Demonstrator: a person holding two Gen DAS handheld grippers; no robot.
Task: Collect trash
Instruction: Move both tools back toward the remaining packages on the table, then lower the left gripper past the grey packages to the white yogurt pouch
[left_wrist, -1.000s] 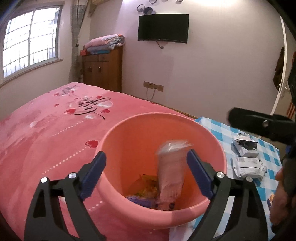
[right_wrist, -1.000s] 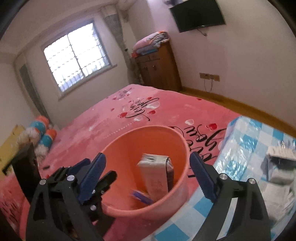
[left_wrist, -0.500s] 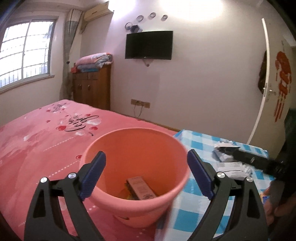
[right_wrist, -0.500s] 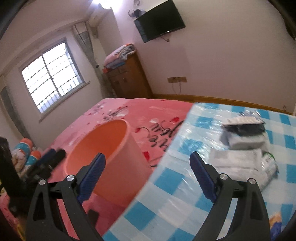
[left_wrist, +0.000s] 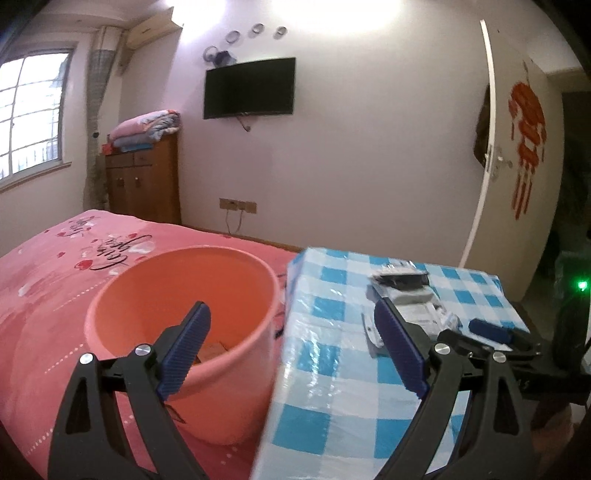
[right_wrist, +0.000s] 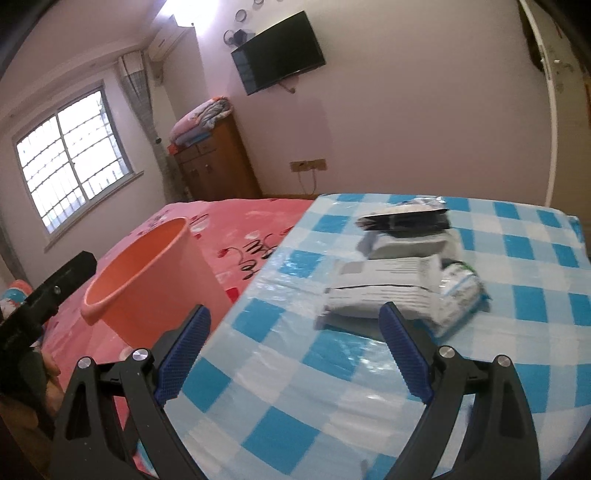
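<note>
Trash lies in a small heap toward the far edge of the worktop (right_wrist: 280, 376), which is covered in a blue-and-white checked cloth: a dark foil packet (right_wrist: 404, 218) farthest back, a grey pouch (right_wrist: 406, 247) against it, a white printed wrapper (right_wrist: 384, 291) nearer, and a white-and-green packet (right_wrist: 460, 295) touching that wrapper's right end. The right gripper (right_wrist: 293, 354) points over the worktop at this heap; its jaws are opening, wide apart, with nothing between the fingers (right_wrist: 404, 354). The left gripper (left_wrist: 291, 350) also stands wide open and empty, straddling the worktop's left edge and the orange bucket (left_wrist: 236, 391). The bucket stands upright on the pink bed (left_wrist: 55, 288), just beside the worktop's left edge. Inside it a brownish carton (left_wrist: 212, 352) shows low down, mostly hidden by the left finger.
</note>
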